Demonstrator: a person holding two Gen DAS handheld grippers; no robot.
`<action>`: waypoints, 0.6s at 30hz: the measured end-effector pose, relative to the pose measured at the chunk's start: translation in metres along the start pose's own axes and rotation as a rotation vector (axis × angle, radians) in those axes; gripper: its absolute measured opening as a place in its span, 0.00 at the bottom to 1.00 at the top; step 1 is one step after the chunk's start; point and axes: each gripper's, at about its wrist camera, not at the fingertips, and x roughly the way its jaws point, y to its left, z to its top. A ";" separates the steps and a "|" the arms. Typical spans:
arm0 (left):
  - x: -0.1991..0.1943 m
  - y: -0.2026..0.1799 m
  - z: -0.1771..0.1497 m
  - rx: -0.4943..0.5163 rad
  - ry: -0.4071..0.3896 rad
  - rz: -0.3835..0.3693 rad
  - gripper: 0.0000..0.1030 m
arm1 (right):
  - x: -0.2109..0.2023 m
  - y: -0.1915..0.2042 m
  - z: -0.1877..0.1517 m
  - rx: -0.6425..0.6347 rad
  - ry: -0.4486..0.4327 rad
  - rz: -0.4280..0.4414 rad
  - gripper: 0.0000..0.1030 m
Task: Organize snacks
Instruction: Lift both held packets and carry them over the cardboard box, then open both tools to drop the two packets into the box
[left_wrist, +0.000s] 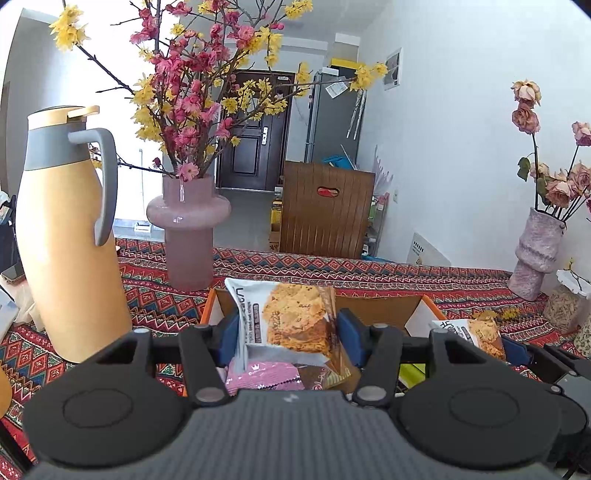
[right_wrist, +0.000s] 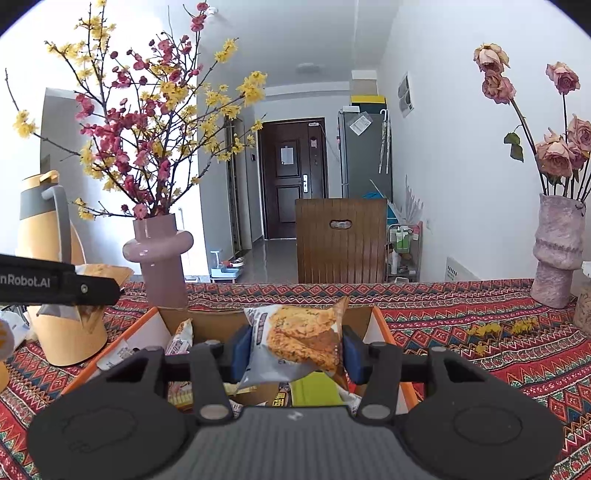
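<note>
Left tongs (left_wrist: 282, 334): blue pads clamped on both sides of a cookie packet (left_wrist: 291, 321), white-and-tan wrapper with an oat cookie printed on it. Packet stands roughly upright, held above the open cardboard box (left_wrist: 417, 312) with orange edges. Below the packet, inside the box, a pink wrapper (left_wrist: 262, 376) and a green pack (left_wrist: 412, 374) show.

Right tongs (right_wrist: 295, 349): same grip, pads pressed on a second cookie packet (right_wrist: 299, 345), grey-and-tan, slightly crumpled, top corner pointing up right. It also hangs over the box (right_wrist: 380, 325). Under it: more snack packs, one green (right_wrist: 314, 387), one small pack leaning at the left inner wall (right_wrist: 181, 338).

From the left wrist view, the right tongs' packet (left_wrist: 476, 336) sits just beside on the right. From the right wrist view, the left unit's black arm (right_wrist: 59, 284) comes in from the left edge, a bit of its packet visible past it.

Box sits on the bench (right_wrist: 480, 317), covered by a red patterned cloth. Left of the box: yellow thermos jug with grey handle (left_wrist: 66, 236). Behind the box: pink vase (left_wrist: 188, 229) with red and yellow blossom branches. Far right: rough pink vase (right_wrist: 557, 251) with dried roses. Yellow petals (right_wrist: 484, 328) lie scattered on the cloth right of the box. Wooden chair back (right_wrist: 341, 240) stands behind the bench, dark door (right_wrist: 291, 184) down the hall.
</note>
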 end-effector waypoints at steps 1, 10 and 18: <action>0.005 0.000 0.000 -0.004 0.003 0.002 0.55 | 0.003 0.000 0.000 0.002 0.001 0.000 0.48; 0.040 0.007 -0.020 -0.013 0.005 0.052 0.55 | 0.028 -0.003 -0.015 0.019 0.007 -0.004 0.48; 0.056 0.012 -0.033 0.001 0.051 0.055 0.55 | 0.036 -0.004 -0.025 0.021 0.036 -0.009 0.48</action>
